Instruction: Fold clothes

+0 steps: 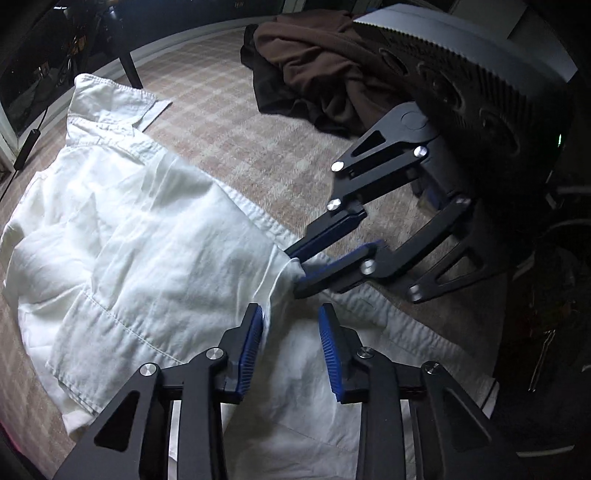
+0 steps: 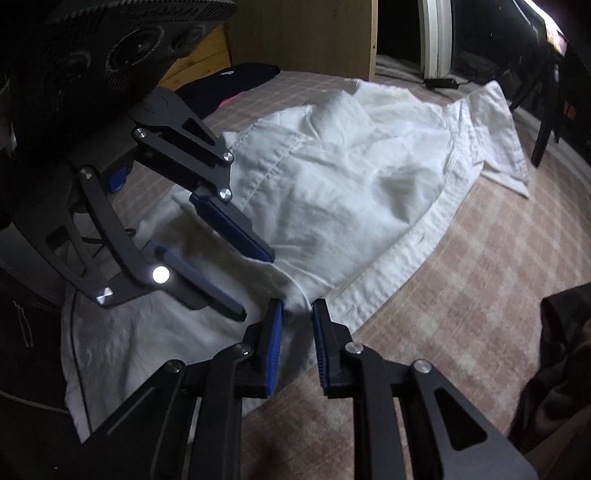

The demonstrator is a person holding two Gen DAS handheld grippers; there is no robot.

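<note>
A crumpled white shirt [image 1: 147, 240] [image 2: 332, 192] lies spread on a checked bedcover [image 1: 240, 122] [image 2: 480, 266]. My right gripper [image 2: 297, 306] [image 1: 294, 271] is shut on a bunched fold at the shirt's hem edge, and the cloth is pinched between its blue pads. My left gripper [image 1: 290, 312] [image 2: 256, 284] hovers just beside it over the same edge. It stands open, with cloth lying under the gap. Its left pad [image 1: 253, 339] brushes a raised fold, and the other pad is clear of the cloth. Both point steeply down.
A brown garment [image 1: 321, 66] [image 2: 561, 350] is heaped on the cover beyond the shirt. A dark garment with a pink patch [image 2: 229, 85] lies by a wooden panel [image 2: 295, 33]. A dark chair leg [image 1: 131, 62] [image 2: 543, 140] stands at the cover's far edge.
</note>
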